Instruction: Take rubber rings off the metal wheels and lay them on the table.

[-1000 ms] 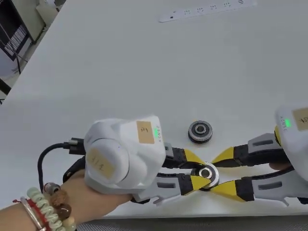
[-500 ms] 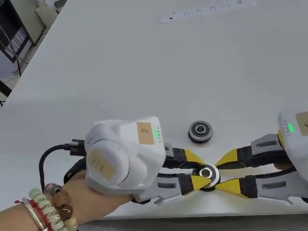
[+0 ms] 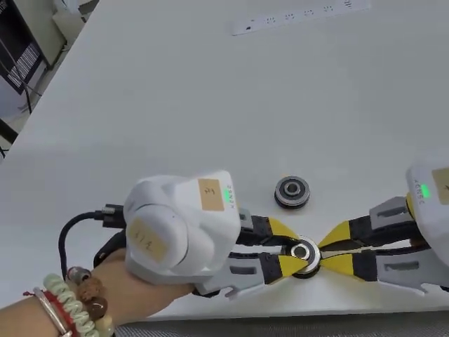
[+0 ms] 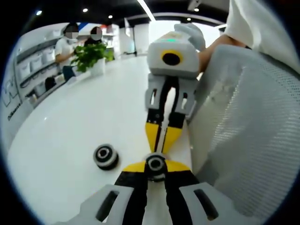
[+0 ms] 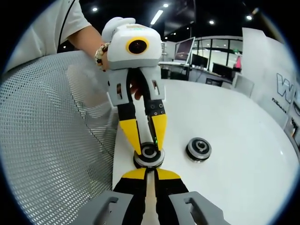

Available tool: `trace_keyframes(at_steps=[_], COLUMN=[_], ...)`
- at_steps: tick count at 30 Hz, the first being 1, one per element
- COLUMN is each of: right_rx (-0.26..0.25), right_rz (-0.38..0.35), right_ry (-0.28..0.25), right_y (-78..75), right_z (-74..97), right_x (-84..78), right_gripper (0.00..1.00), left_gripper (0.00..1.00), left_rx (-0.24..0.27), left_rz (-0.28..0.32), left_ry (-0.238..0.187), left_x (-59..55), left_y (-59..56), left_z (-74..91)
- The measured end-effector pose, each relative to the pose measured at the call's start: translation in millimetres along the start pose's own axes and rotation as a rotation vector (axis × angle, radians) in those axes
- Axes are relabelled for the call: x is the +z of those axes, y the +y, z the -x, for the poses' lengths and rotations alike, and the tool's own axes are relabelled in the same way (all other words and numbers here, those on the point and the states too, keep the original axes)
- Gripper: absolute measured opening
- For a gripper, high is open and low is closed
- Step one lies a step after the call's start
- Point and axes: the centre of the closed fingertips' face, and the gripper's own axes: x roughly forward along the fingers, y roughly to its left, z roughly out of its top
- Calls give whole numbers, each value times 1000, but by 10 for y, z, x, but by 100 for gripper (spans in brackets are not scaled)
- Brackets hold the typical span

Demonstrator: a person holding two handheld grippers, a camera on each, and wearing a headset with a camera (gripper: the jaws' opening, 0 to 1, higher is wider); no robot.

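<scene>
Bench: white table (image 3: 210, 105), power strip (image 3: 302, 15) along its far edge.

Left: hand (image 3: 105, 298) with bead bracelets (image 3: 74, 305) carries the left gripper (image 3: 295, 251). Its yellow-tipped jaws sit either side of a metal wheel (image 3: 303, 252) and clamp it at the near table edge. The left gripper view has the same wheel (image 4: 155, 165) between its own tips.

Centre: second metal wheel (image 3: 292, 192) lies flat on the table just beyond the clamped one. It is free of both grippers, with its black rubber ring (image 3: 278, 192) still fitted.

Right: right gripper (image 3: 324, 250), jaws pressed together, tips against the rim of the clamped wheel (image 5: 149, 154). Cannot tell whether they nip that wheel's ring.
</scene>
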Motion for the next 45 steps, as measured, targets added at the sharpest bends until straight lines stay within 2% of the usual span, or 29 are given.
trace_keyframes(at_steps=[2,4,7,8,11,12,15,17,21,23,24,28,32,45], right_rx=[-17,-12,7,7,45,55,71,80,109,126,143,178,196,215], right_rz=[-62,-93,-218,-234,-433,-473,-570,-597,-715,-779,-829,-929,-968,-986], right_ry=[2,1,-13,-16,-69,-85,-124,-130,-162,-190,-222,-257,-270,-262], right_y=[-31,-51,-54,-61,-71,-73,-89,-84,-70,-76,-84,-76,-59,-18], right_z=[12,16,20,22,31,36,54,55,59,71,85,97,100,94], right_x=[-3,-4,4,1,-5,0,13,9,33,66,105,101,111,200], right_gripper=[0,0,0,0,0,0,0,0,0,0,0,0,0,0], left_gripper=[14,14,14,14,14,14,14,14,14,14,14,14,14,14], left_rx=[0,1,2,3,1,-1,-3,-4,-5,-5,-5,-5,-3,3], left_rz=[-2,-5,-9,-12,-8,-9,-12,-16,-17,-19,-20,-20,-21,-24], left_ry=[-1,0,0,0,-7,-10,-16,-17,-20,-20,-20,-21,-20,-13], left_x=[-1,-2,-2,-3,-3,-4,-3,-3,-3,-3,-2,-2,-1,2], left_y=[1,4,4,5,7,8,5,4,2,0,-1,-6,-9,-14], left_z=[1,1,0,0,0,2,3,4,6,6,6,5,6,9])
